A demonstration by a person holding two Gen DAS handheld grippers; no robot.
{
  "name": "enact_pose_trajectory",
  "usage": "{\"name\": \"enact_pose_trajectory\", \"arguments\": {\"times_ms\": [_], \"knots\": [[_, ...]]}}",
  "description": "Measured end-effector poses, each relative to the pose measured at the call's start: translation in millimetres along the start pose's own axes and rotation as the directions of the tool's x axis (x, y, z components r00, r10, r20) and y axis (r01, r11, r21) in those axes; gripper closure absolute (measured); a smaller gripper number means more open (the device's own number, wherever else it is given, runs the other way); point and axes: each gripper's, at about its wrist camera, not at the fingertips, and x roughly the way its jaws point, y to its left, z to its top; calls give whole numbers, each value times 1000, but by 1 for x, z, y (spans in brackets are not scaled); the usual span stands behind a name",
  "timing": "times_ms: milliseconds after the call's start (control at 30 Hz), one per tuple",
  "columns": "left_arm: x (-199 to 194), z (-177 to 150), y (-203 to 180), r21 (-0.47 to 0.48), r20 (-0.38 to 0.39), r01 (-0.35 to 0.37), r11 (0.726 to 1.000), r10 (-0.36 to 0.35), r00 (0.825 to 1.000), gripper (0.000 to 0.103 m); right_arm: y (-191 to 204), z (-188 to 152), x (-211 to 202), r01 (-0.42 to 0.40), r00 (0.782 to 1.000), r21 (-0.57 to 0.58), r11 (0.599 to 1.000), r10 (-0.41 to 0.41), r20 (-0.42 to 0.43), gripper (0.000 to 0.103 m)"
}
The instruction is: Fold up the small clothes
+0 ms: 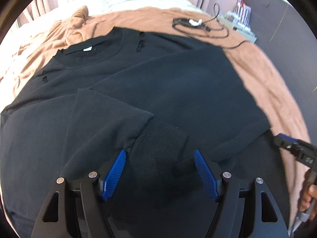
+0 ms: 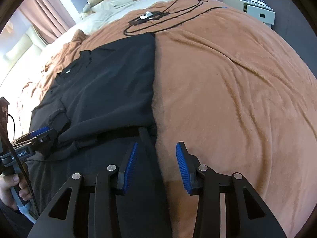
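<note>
**Operator:** Left wrist view is consulted first. What is registered for the left tongs (image 1: 160,154)?

**Inspector:** The left tongs are seen spread wide above the black sweatshirt (image 1: 138,83). The ribbed cuff (image 1: 162,138) of a folded-in sleeve is located between the blue pads (image 1: 114,175), but it is not pressed by them.

**Operator:** Where is the garment located?

**Inspector:** The black sweatshirt is laid flat on a brown blanket (image 2: 227,79) covering the bed, collar (image 1: 89,54) pointed toward the pillows. A coiled black cable (image 1: 198,27) is seen on the blanket beyond the collar, apart from the garment.

**Operator:** And the right tongs (image 2: 156,148)?

**Inspector:** From the right wrist view, the right tongs are seen partly spread, straddling the sweatshirt's right edge near the hem (image 2: 118,132). Nothing is pinched; fabric and blanket are seen in the gap. A hand (image 2: 11,186) is shown on the left grip.
</note>
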Motion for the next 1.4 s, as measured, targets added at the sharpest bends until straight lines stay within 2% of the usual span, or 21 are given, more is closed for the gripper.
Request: {"name": "enact_pose_trajectory", "arguments": {"times_ms": [100,167,233,267,333,367,500,600,767,1000,1100,1267,1300,1400], "knots": [[12,1,3,0,-33,-36,999,36,999,30,-4,1,7,0,1000,11,1000,0,-11,65],[12,2,3,11,-26,-50,999,51,998,37,-3,1,9,5,1000,5,1000,-5,-16,65],[9,3,7,6,-26,-71,997,71,997,57,-2,1,11,10,1000,-2,1000,-10,-16,65],[7,3,10,-2,-26,-70,998,70,997,63,-2,2,11,9,1000,-5,1000,-10,-14,65],[1,4,23,-34,-33,-37,999,36,999,83,-1,3,12,11,1000,-21,1000,-11,-7,66],[-3,5,31,-57,-36,-14,998,12,999,87,0,4,14,15,1000,-26,1000,-15,-6,65],[-28,9,63,-143,-3,32,989,-33,999,90,5,8,21,26,1000,-52,998,-26,0,67],[-51,11,90,-196,35,-4,981,11,999,91,12,8,27,68,998,-99,993,-68,7,74],[-77,9,132,-260,70,-23,965,43,997,92,14,5,30,89,996,-77,993,-88,23,80],[-101,-10,186,-320,85,-51,946,83,993,93,18,5,30,124,992,-60,990,-123,18,81],[-106,-19,203,-344,89,-59,937,95,991,93,18,8,30,126,992,-52,991,-125,12,81],[-91,-35,225,-395,55,-26,918,52,997,92,17,9,33,133,991,-46,990,-133,5,81],[-85,-40,230,-410,36,-21,912,39,999,88,19,9,34,141,990,-55,988,-141,4,81],[-80,-50,240,-441,18,-48,896,62,998,86,23,11,36,160,987,-78,984,-161,-1,81]]}}
